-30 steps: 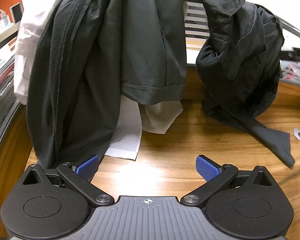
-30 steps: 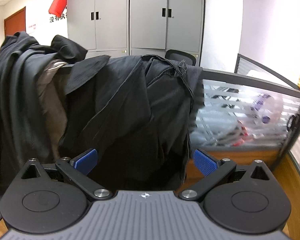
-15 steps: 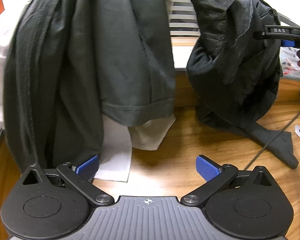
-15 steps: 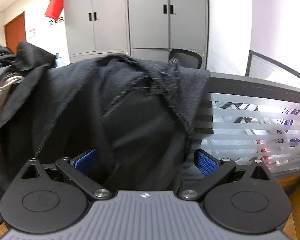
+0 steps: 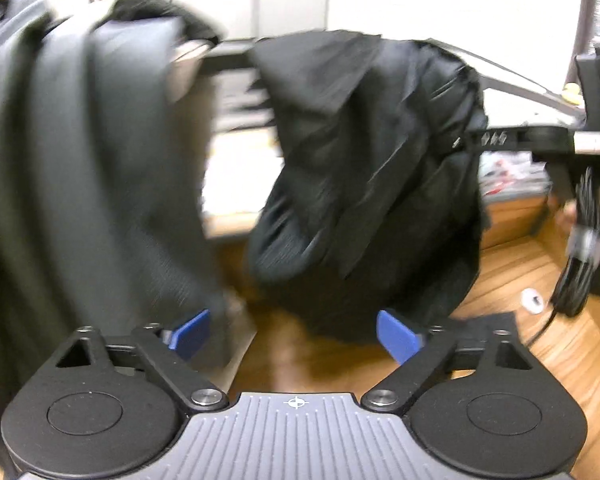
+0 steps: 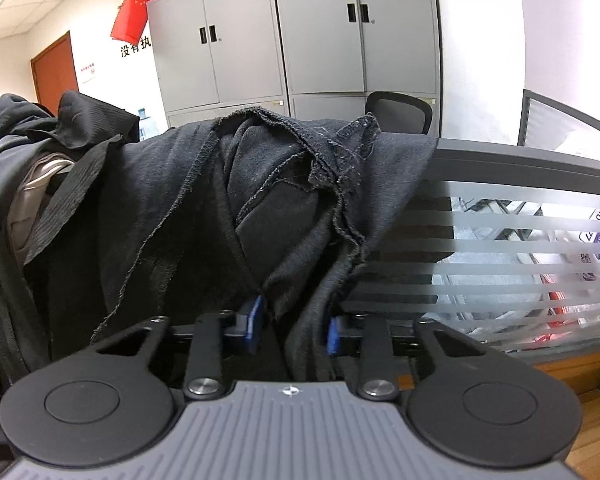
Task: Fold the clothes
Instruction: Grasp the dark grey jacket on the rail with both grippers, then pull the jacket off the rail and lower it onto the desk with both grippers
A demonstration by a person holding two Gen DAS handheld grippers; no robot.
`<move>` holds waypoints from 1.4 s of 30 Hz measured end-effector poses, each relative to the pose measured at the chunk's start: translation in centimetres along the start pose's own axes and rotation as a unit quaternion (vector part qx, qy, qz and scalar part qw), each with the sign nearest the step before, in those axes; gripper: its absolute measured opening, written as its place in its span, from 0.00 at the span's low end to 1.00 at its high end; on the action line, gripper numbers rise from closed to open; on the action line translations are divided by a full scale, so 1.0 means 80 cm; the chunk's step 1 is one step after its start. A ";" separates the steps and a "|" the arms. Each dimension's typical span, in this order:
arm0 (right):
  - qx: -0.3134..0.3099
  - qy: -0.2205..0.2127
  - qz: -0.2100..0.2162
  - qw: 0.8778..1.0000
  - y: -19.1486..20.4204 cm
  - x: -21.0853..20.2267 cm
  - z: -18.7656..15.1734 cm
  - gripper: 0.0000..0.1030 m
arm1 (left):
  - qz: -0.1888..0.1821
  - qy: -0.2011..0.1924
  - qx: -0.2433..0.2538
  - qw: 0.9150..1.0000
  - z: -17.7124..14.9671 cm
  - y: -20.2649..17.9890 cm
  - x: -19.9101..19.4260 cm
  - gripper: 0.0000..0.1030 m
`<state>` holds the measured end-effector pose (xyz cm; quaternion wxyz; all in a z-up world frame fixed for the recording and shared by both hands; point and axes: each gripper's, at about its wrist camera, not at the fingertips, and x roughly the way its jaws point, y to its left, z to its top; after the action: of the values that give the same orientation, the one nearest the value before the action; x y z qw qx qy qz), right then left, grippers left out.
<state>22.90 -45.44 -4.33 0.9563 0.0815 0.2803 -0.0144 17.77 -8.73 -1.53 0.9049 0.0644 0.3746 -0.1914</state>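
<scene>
Black shirt (image 6: 292, 216) hangs over the partition (image 6: 519, 168) at the surface's far edge; the right claw (image 6: 294, 326), held level, pinches its fold. The left claw (image 5: 296, 334) hovers spread above the surface (image 5: 539, 364).

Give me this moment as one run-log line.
phase: pick | right gripper: shut on black garment draped over partition | left gripper: open, empty, above wooden desk | left view blurred
</scene>
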 end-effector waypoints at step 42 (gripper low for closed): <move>0.046 0.225 0.103 0.968 0.174 -0.206 -0.310 0.15 | -0.080 0.164 0.033 0.983 -0.213 0.006 -0.018 0.13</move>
<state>-3.20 -27.92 -13.96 0.8601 0.1547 0.4776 0.0900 5.87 -3.41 -12.65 0.8105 0.0949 0.5151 -0.2624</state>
